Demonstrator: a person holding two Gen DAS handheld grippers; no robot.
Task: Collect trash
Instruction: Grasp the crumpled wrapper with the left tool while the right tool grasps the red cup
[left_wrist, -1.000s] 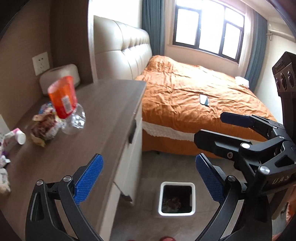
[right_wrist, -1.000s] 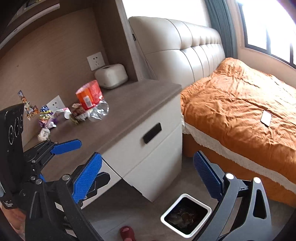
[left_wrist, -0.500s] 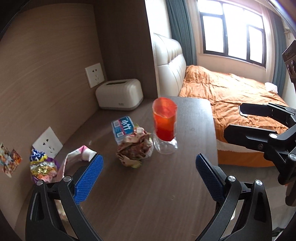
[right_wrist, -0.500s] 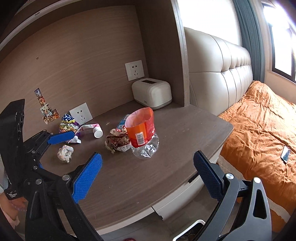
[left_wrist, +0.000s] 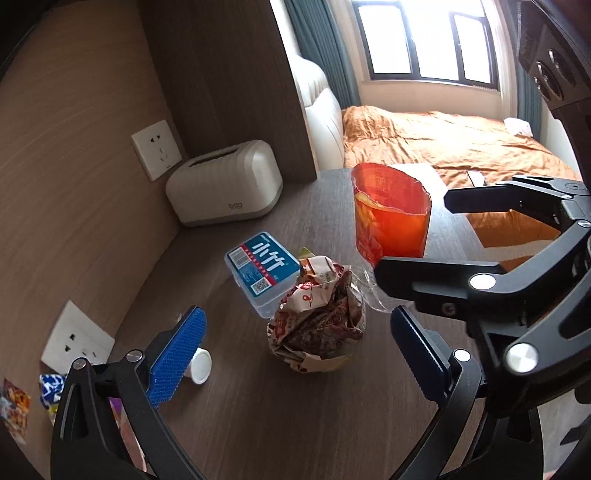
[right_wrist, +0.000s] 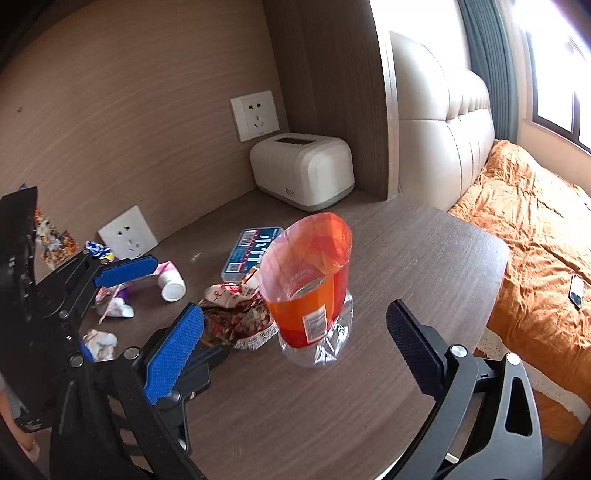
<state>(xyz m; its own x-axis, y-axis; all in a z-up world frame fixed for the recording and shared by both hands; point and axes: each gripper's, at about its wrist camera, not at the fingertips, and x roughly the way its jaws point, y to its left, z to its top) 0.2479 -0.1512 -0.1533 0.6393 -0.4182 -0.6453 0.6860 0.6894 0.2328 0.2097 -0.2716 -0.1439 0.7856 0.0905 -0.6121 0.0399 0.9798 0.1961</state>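
Note:
Trash lies on a dark wood nightstand top (left_wrist: 258, 424) (right_wrist: 406, 258). A crumpled brown-and-white wrapper (left_wrist: 317, 317) (right_wrist: 240, 317) sits between the open fingers of my left gripper (left_wrist: 299, 354), just ahead of the tips. An upright orange plastic snack bag (left_wrist: 388, 218) (right_wrist: 310, 280) with a clear base stands in front of my open right gripper (right_wrist: 295, 350). A blue-labelled clear box (left_wrist: 262, 273) (right_wrist: 251, 251), a small white bottle (left_wrist: 201, 365) (right_wrist: 171, 284) and crumpled white paper (right_wrist: 101, 341) lie nearby. Neither gripper holds anything.
A white tissue box (left_wrist: 225, 184) (right_wrist: 303, 170) stands in the back corner under a wall socket (left_wrist: 157, 149). More colourful wrappers (right_wrist: 55, 236) lie at the left by a second socket (right_wrist: 127, 234). An orange bed (left_wrist: 461, 147) (right_wrist: 546, 236) with a phone (right_wrist: 576, 290) lies to the right.
Both grippers swung from the floor bin up to the nightstand and moved in close to the trash. The left now frames the crumpled wrapper, the right faces the orange bag.

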